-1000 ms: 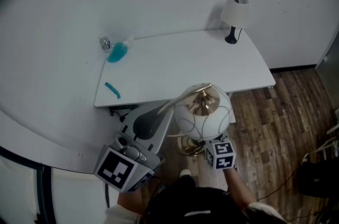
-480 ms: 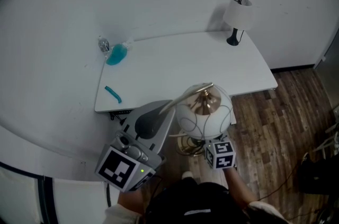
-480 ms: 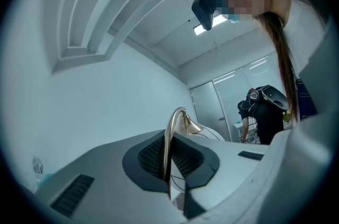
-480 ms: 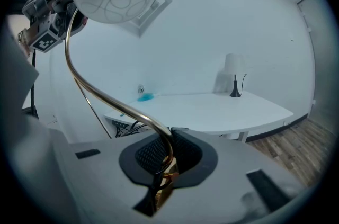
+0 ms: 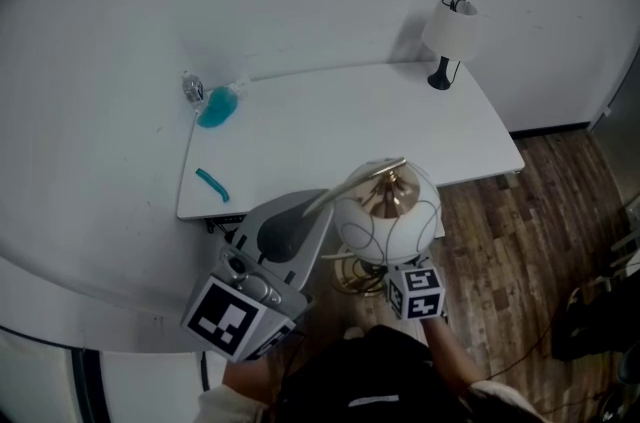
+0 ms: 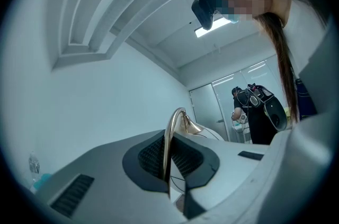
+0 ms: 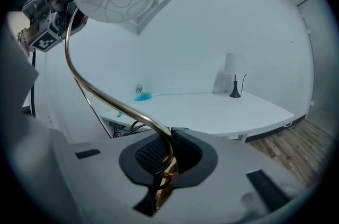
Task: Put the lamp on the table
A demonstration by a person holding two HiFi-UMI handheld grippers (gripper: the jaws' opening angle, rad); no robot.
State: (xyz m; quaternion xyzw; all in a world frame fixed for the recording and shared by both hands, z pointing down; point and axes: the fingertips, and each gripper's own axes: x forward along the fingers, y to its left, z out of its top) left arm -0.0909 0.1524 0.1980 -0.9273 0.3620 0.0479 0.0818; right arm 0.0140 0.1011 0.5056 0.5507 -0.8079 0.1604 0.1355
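We find cool, even, fairly bright light. A ceiling light (image 6: 207,31) glares above the left gripper (image 6: 170,164). Beyond the right gripper (image 7: 164,162) a small lamp (image 7: 233,77) throws a soft shadow on the wall (image 7: 212,32). Both gripper views warp and darken at the edges; the jaws look soft, perhaps from closeness.

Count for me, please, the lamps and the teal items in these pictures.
Lamps: 2 (globe lamp, shaded table lamp)
Teal items: 2 (container, strip)
Total: 4
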